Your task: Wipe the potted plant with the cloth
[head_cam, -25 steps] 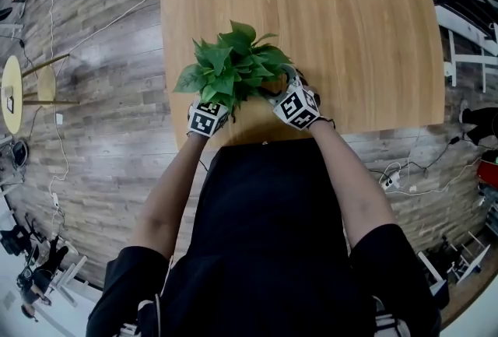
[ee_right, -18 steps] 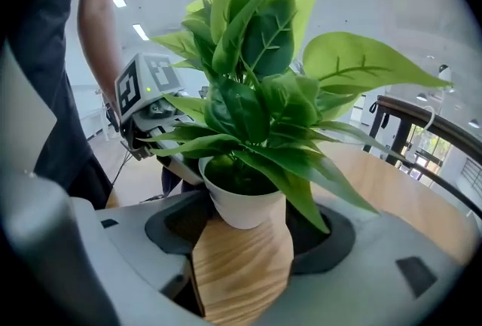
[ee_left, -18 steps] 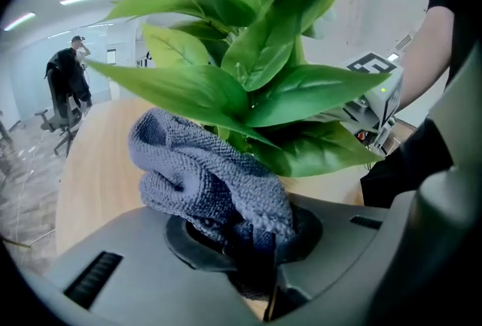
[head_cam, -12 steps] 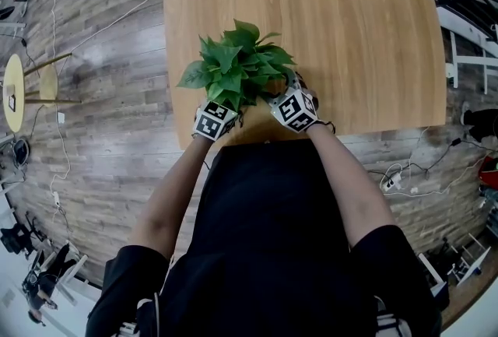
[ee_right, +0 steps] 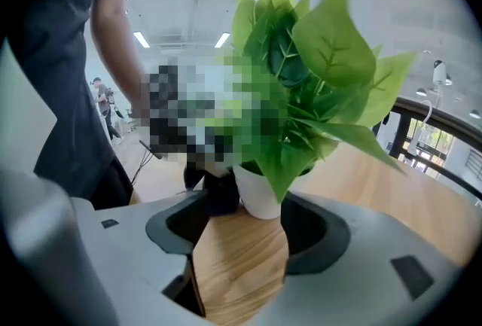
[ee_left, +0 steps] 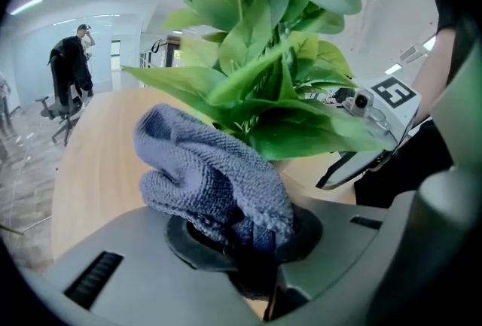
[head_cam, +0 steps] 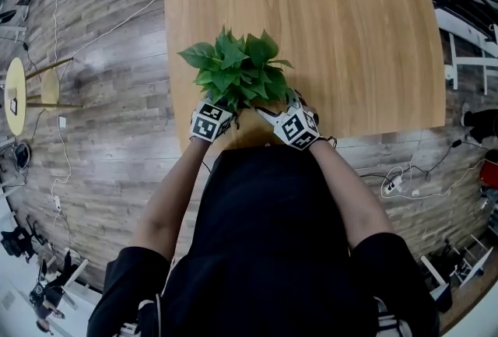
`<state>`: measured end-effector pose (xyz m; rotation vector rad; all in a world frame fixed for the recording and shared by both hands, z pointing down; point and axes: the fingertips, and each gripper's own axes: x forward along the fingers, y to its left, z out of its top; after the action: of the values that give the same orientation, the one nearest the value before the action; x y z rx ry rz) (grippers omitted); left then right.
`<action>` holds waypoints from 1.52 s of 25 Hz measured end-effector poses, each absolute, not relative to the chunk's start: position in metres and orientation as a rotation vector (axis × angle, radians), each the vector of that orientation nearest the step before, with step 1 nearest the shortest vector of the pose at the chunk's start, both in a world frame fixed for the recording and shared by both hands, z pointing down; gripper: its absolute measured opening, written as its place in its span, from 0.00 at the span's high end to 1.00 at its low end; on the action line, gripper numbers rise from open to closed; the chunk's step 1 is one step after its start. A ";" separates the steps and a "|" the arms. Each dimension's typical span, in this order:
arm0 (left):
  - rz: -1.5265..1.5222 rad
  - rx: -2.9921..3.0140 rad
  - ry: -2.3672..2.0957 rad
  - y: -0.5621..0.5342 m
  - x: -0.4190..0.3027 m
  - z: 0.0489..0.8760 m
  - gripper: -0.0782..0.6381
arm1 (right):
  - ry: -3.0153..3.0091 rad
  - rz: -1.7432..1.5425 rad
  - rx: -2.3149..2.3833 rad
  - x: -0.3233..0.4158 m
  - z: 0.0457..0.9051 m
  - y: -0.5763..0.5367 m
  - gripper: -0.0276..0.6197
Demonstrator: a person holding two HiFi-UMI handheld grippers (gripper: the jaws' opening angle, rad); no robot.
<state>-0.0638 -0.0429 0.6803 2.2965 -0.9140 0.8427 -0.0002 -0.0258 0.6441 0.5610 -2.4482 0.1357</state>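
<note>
A potted plant (head_cam: 237, 71) with broad green leaves stands near the front edge of the wooden table (head_cam: 350, 32). My left gripper (head_cam: 214, 116) is at its near left side, shut on a bunched grey-blue cloth (ee_left: 211, 174). In the left gripper view the cloth lies against the lower leaves (ee_left: 279, 91). My right gripper (head_cam: 292, 121) is at the plant's near right side. Its jaws stand open, with bare table between them and the white pot (ee_right: 260, 193) at their mouth, close to the right jaw. From the head view, leaves hide the pot.
The table's front edge runs just below both grippers, close to my body. Wooden floor with cables lies to the left, along with a round yellow stand (head_cam: 12, 94). A person (ee_left: 71, 65) and office chairs are far off in the room.
The foliage has shifted left and away and now covers the pot. My right gripper has dropped slightly toward the table's front edge. The left gripper has barely moved.
</note>
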 end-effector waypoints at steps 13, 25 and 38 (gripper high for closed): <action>0.870 2.333 -0.875 -0.041 -0.059 0.680 0.76 | -2.422 0.150 0.612 -0.002 0.649 -0.059 0.49; 0.851 2.337 -0.780 -0.024 -0.037 0.680 0.76 | -2.393 0.159 0.660 0.000 0.648 -0.064 0.50; 0.881 2.316 -0.838 -0.035 -0.058 0.680 0.76 | -2.417 0.212 0.752 0.021 0.646 -0.061 0.49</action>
<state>-0.0576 -0.0348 0.6803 2.3160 -0.8375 0.8810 0.0213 -0.0610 0.6459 0.7518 -2.4173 0.2115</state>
